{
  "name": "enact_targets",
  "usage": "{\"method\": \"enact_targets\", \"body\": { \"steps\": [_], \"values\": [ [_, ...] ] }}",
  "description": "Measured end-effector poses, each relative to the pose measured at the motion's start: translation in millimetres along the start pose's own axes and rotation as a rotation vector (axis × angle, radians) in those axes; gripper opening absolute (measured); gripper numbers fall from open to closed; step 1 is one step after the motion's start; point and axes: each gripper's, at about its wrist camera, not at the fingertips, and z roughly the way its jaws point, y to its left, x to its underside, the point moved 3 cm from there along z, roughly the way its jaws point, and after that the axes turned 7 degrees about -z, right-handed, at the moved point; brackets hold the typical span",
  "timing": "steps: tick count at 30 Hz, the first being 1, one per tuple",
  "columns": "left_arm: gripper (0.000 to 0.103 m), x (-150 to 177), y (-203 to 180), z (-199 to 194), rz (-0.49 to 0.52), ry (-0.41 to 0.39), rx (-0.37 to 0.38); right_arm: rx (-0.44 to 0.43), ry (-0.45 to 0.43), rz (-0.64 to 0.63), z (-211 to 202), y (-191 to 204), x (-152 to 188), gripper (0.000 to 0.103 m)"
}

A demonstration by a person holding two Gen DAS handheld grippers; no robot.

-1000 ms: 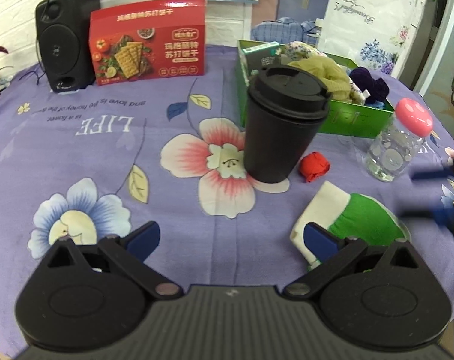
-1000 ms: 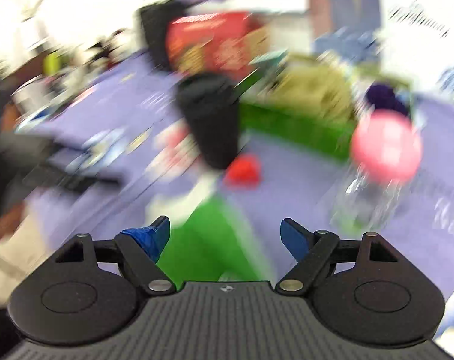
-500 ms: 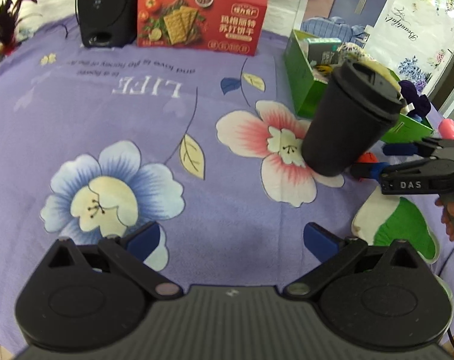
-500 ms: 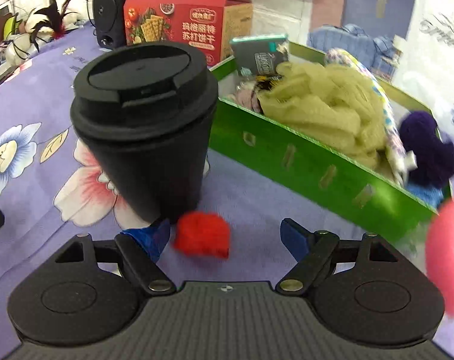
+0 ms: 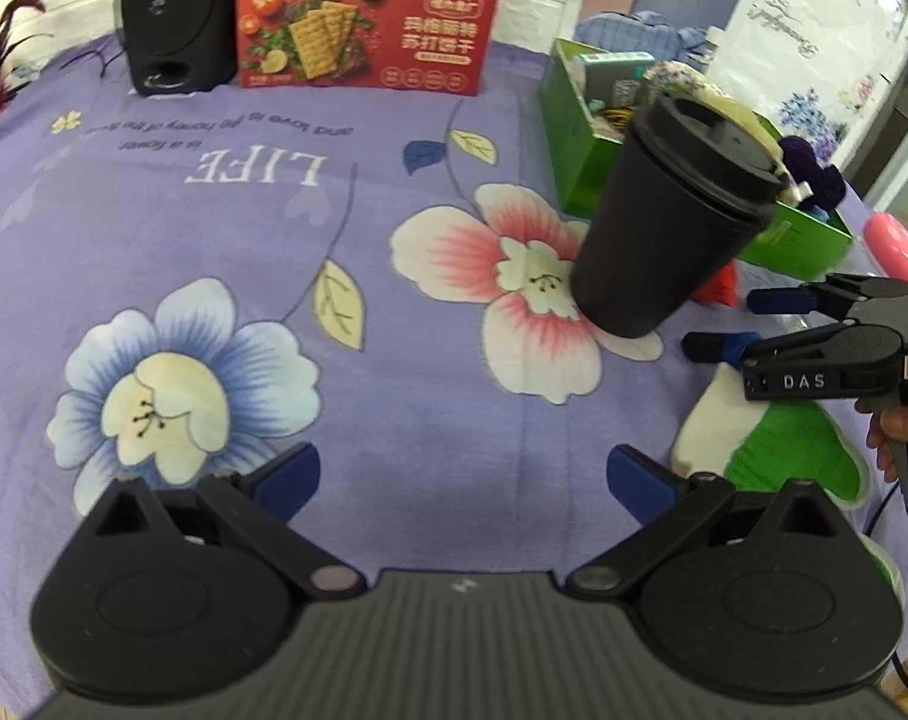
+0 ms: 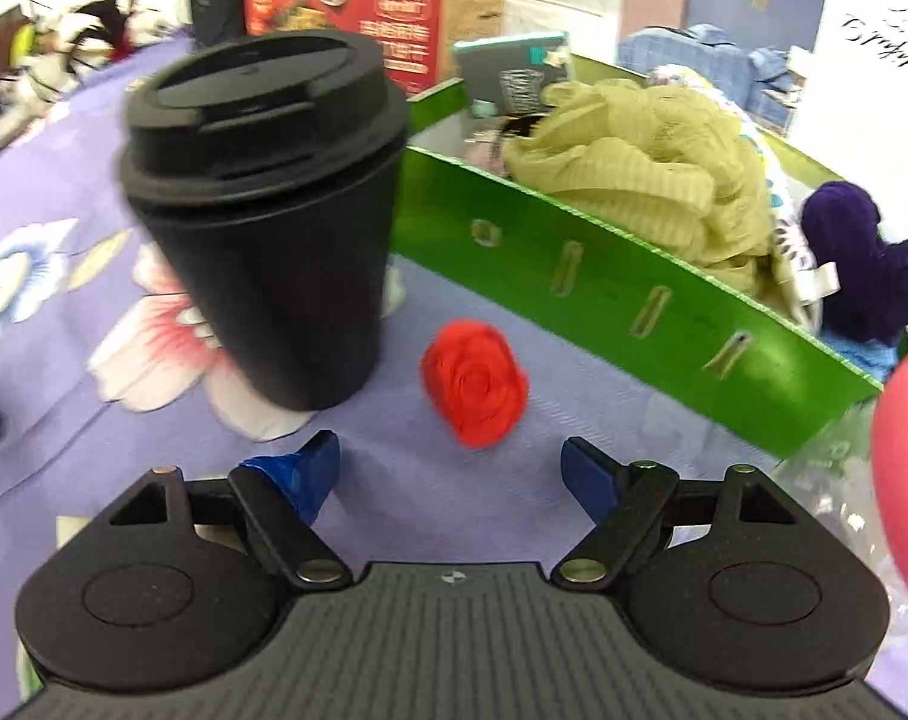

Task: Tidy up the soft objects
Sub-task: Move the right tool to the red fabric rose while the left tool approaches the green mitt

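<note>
A small red fabric rose [image 6: 475,390] lies on the purple cloth between the black lidded cup [image 6: 262,210] and the green box [image 6: 604,282]. My right gripper [image 6: 451,468] is open and empty, just short of the rose; it also shows in the left wrist view [image 5: 748,324]. The rose peeks out behind the cup there [image 5: 718,291]. The box holds an olive cloth [image 6: 640,168], a purple yarn item [image 6: 856,276] and other soft things. A green and white mitt [image 5: 772,450] lies under the right gripper. My left gripper [image 5: 460,474] is open and empty above the cloth.
A red cracker box [image 5: 364,18] and a black speaker [image 5: 172,12] stand at the back. A clear bottle with a pink cap [image 6: 904,468] stands at the right, close to the right gripper. The cup [image 5: 670,216] stands next to the green box [image 5: 574,138].
My right gripper has backed off a little from the rose, which now lies ahead of the fingertips. My left gripper has shifted slightly left and back, still open.
</note>
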Motion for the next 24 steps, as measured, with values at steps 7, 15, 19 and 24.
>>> {"method": "enact_targets", "body": {
  "steps": [7,15,19,24],
  "values": [
    [0.102,0.3,-2.5,2.0,0.002,0.007,-0.002,0.082,-0.03,-0.118,0.6,2.3,-16.4,0.067],
    [0.102,12.9,-47.3,-13.1,0.098,0.067,0.178,0.037,0.019,-0.019,29.7,-20.4,-33.7,0.068],
    [0.102,32.5,-88.3,-7.8,0.095,0.149,0.277,0.0,0.03,0.037,31.6,-25.9,-32.7,0.069],
    [0.102,62.7,-127.5,-8.4,0.065,0.2,0.254,-0.01,0.03,0.019,32.7,-26.5,-33.7,0.07]
  ]
}}
